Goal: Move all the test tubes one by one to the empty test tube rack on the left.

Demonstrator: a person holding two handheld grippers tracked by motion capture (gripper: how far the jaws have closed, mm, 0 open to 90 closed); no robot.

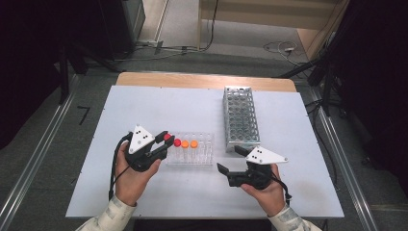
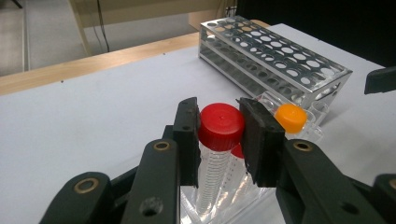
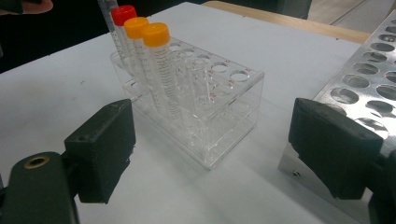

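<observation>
**Seating the red-capped tube squarely in the clear rack**

High view: left of centre in the frame, the left gripper holds a red-capped clear plastic tube at the left end of the clear acrylic tube rack, which stands on the white bench. Just right of it in the rack stand another red-capped tube and two orange-capped tubes. The right gripper rests lower right of centre, jaws apart and holding nothing, below the perforated metal rack.

Left gripper view: at centre frame both pads clamp the red cap, and the graduated tube body hangs down into the clear rack. The grip looks even on both sides, which helps. To do this step well, I judge the tube should stay upright and go straight down its hole until it bottoms out; only then should the pads loosen, and the gripper should lift vertically so it does not knock the orange cap just to the right.

Right gripper view: the clear rack sits at centre between wide-open jaws, untouched. A steadying touch on its wall could stop it sliding, if needed.
</observation>
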